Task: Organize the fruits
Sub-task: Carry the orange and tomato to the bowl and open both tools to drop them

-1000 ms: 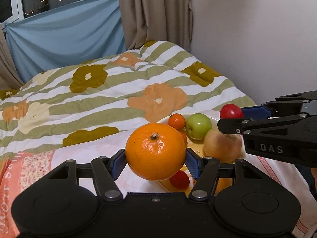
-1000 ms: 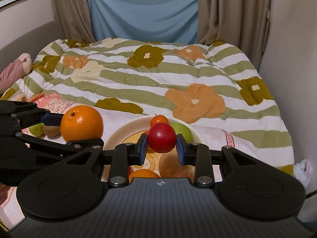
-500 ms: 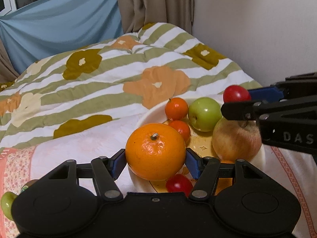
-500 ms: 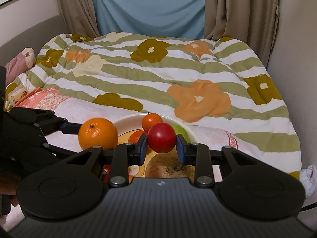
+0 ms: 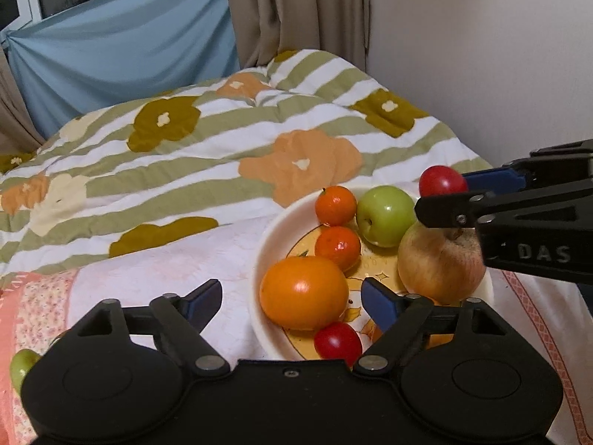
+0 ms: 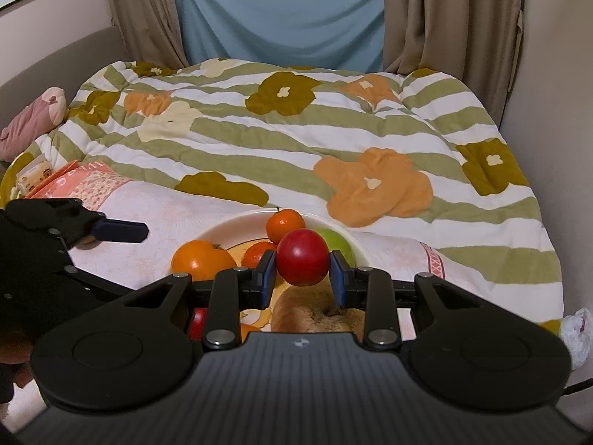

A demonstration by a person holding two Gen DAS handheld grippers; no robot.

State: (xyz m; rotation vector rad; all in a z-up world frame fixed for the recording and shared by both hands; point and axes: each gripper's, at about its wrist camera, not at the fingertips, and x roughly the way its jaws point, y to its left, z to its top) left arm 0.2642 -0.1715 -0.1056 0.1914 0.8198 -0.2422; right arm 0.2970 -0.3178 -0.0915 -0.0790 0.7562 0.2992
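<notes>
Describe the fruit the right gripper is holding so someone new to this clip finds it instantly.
Start at the striped floral quilt on the bed, then find the cream plate of fruit at its near end. Just above the plate, the right gripper is shut on a small red fruit. It is the only fruit off the plate, clamped between blue pads, unlike the big orange lying loose.

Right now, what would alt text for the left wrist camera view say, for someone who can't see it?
The open left gripper sits around a large orange resting in a white plate of fruit on a floral bedspread. The right gripper holds a red tomato above the plate.
</notes>
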